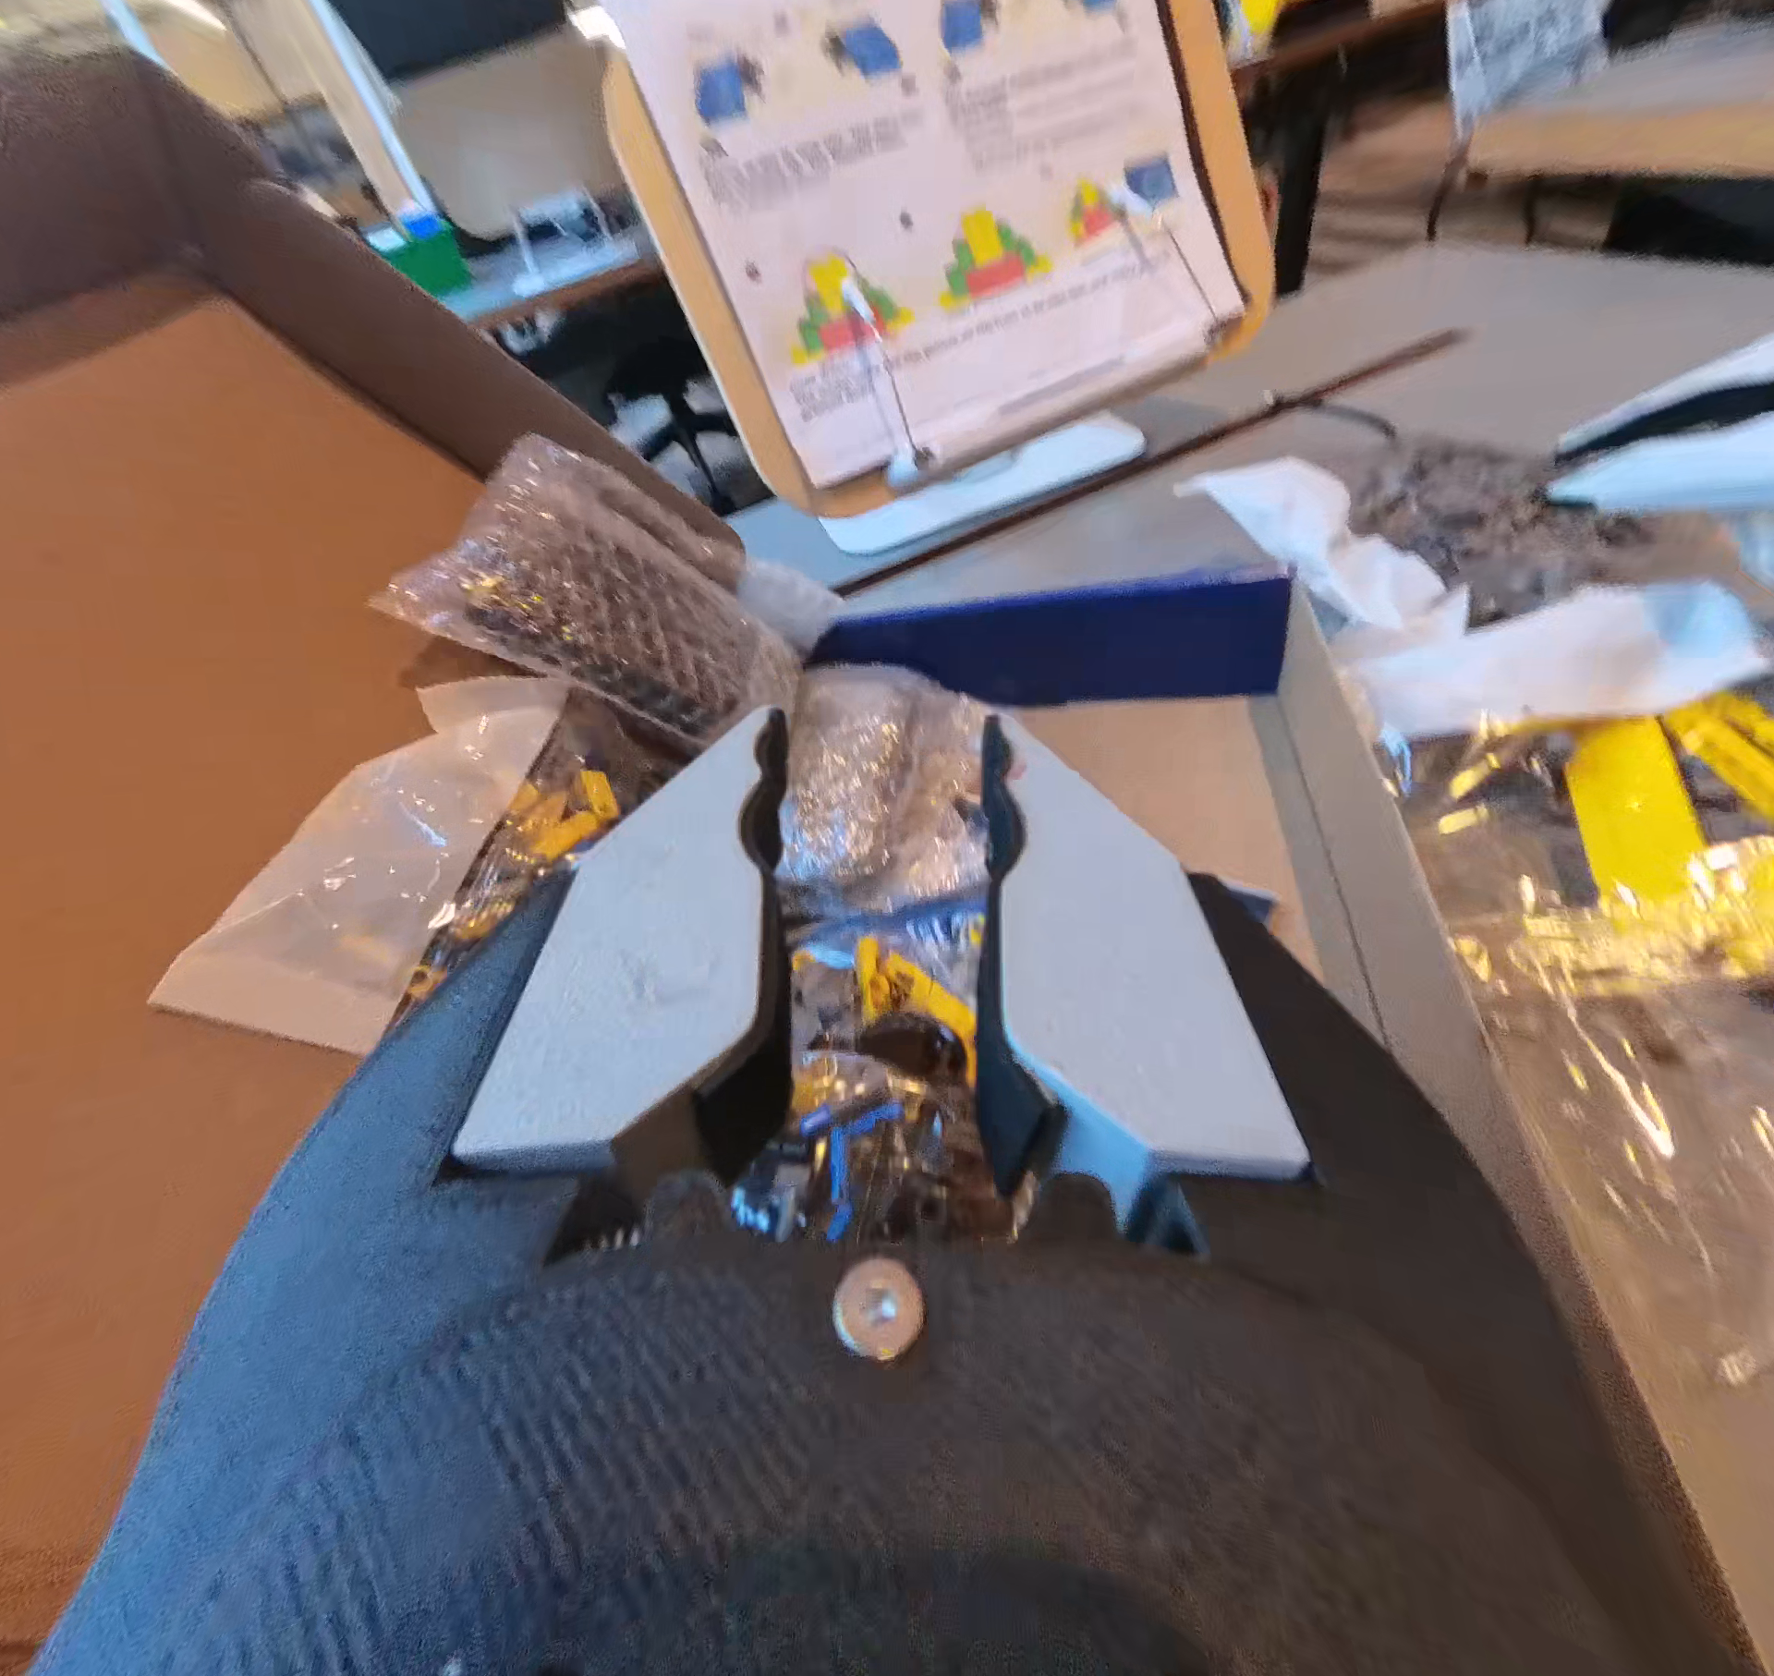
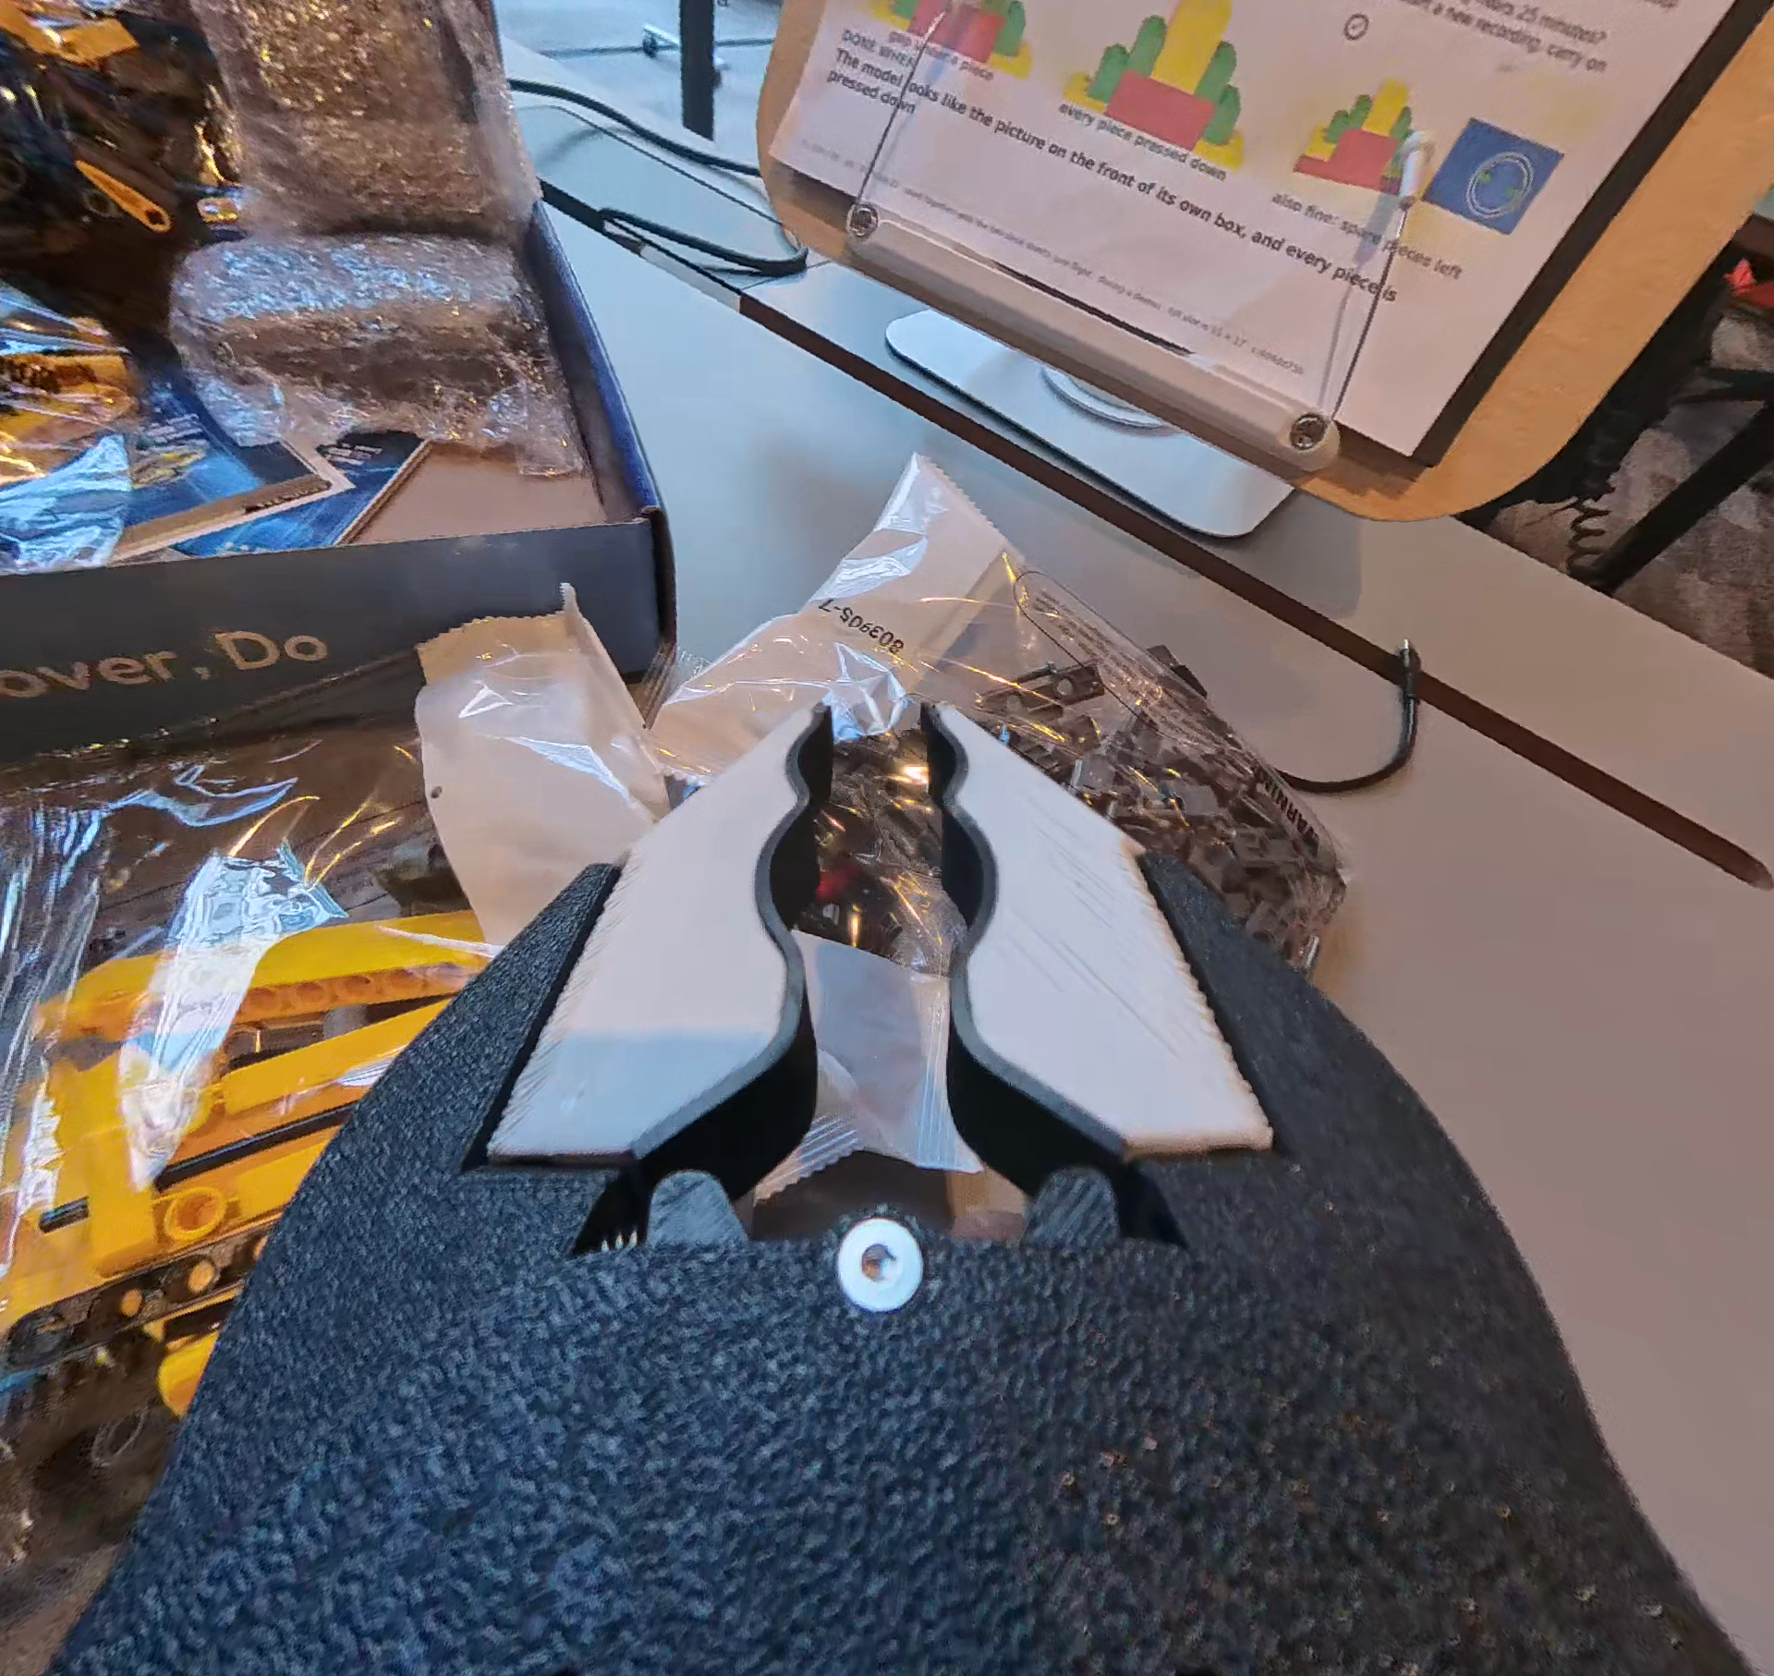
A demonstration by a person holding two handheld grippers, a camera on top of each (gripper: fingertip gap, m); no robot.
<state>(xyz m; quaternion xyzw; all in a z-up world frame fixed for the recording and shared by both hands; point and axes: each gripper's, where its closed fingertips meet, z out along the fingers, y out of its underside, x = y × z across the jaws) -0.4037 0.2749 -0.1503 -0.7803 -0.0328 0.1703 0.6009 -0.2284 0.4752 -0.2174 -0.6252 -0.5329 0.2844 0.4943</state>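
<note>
Plastic bag of grey pieces point(image 2: 1133, 766), just beside the blue box point(image 2: 317, 603): light, slippery, crinkly; right gripper point(image 2: 875, 718) jaws slightly spread over its neck. Left gripper point(image 1: 883, 728), jaws spread, hovers over bags inside the box.

Glossy, crinkled clear plastic bags point(image 2: 1085, 747); matt dark-blue cardboard box point(image 2: 336, 593); smooth grey worktop point(image 2: 1440, 1006); rough-grained black plastic on the right hand-held gripper point(image 2: 875, 747).

Left hand-held gripper point(image 1: 883, 747) sits half-open over a crinkly clear plastic bag of yellow, blue and black building pieces point(image 1: 878, 1035) inside the open cardboard box point(image 1: 1056, 636). Right hand-held gripper point(image 2: 875, 728), nearly closed, straddles a clear bag of small grey pieces point(image 2: 1133, 766) lying on the desk point(image 2: 1488, 1006).
</note>
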